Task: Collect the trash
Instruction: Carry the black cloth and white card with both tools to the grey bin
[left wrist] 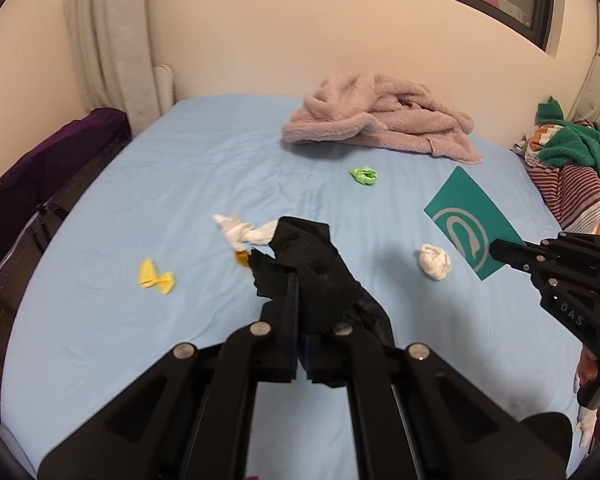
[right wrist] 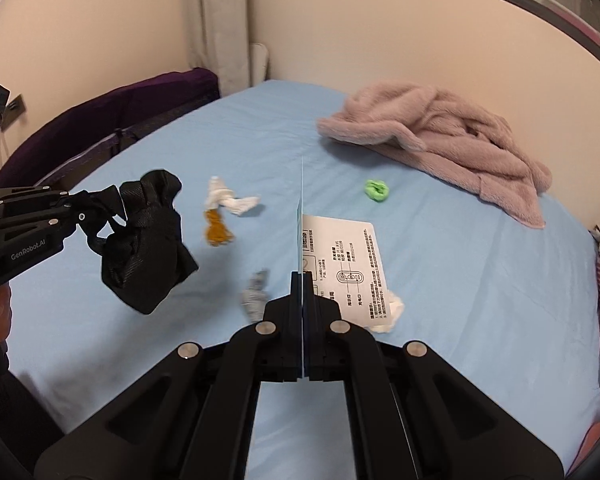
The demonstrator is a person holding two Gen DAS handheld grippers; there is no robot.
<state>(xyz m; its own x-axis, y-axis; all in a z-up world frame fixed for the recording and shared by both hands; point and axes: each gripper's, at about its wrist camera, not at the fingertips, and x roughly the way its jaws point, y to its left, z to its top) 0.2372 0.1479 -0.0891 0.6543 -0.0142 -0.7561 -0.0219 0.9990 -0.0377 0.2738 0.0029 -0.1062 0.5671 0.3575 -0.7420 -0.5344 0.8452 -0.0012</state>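
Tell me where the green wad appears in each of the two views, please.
Left wrist view: the green wad lies on the blue sheet above centre, just below the pink towel.
Right wrist view: the green wad lies right of centre, left of and below the pink towel, beyond the card that the right tongs hold.
Shared landmark: the pink towel.

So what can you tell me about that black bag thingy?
The black bag looks like thin woven cloth with a strap, crumpled and floppy. The left gripper has its jaws shut on it near the top, so it hangs in the air above the blue bedsheet, touching nothing else. Whether anything is inside cannot be seen.
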